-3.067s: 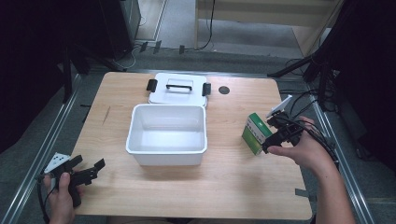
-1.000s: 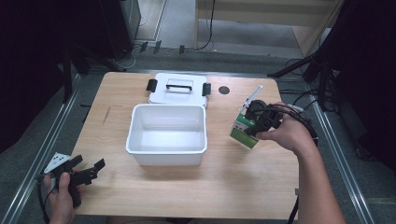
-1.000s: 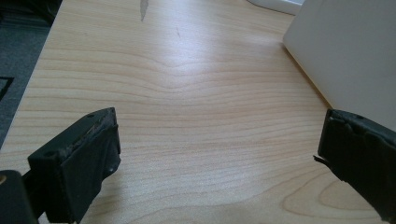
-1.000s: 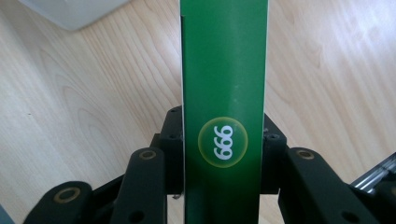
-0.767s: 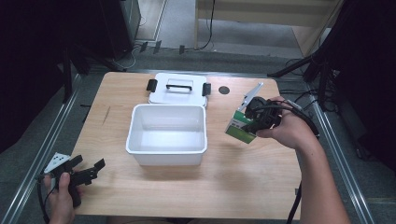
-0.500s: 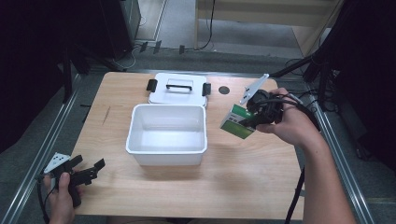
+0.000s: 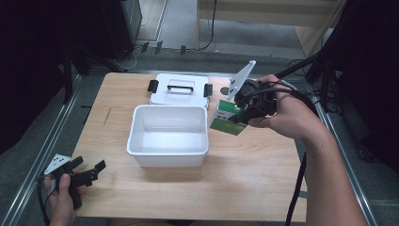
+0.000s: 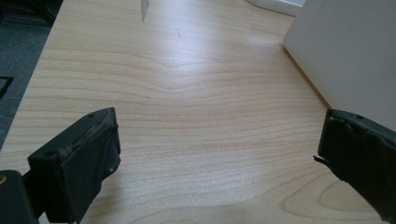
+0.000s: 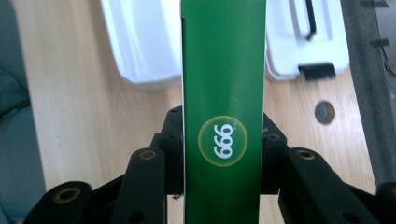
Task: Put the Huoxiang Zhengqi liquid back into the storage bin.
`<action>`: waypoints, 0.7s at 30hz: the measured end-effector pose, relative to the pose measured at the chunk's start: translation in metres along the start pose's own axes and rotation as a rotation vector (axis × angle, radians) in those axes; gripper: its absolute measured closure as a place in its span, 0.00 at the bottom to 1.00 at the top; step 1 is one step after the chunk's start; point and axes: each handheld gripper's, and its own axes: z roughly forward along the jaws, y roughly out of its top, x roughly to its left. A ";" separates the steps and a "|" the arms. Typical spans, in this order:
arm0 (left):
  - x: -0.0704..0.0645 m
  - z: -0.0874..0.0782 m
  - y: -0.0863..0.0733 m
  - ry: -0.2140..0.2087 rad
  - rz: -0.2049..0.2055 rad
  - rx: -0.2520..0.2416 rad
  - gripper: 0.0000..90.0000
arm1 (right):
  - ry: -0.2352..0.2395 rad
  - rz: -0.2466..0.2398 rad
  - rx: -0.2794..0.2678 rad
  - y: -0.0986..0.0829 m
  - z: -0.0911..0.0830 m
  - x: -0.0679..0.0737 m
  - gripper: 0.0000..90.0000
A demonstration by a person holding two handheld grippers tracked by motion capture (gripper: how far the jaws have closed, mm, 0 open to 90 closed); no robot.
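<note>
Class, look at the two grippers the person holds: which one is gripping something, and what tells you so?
The right gripper: its jaws clamp a green box lifted beside the white bin. The left gripper rests open at the table's near corner with nothing between its jaws.

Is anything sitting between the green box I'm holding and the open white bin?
Nothing visible does. The green cardboard box, clamped in the right hand-held gripper, hangs just beside the right rim of the open white plastic bin, whose inside looks bare. Its white lid lies behind, out of the path.
</note>
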 end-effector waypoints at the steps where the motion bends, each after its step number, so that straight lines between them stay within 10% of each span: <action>1: 0.000 0.000 0.000 0.000 0.000 0.000 0.00 | 0.007 -0.006 -0.007 0.005 -0.001 0.001 0.71; 21: 0.000 0.000 0.000 -0.002 -0.001 -0.003 0.00 | 0.063 -0.093 -0.038 0.066 0.018 0.002 0.71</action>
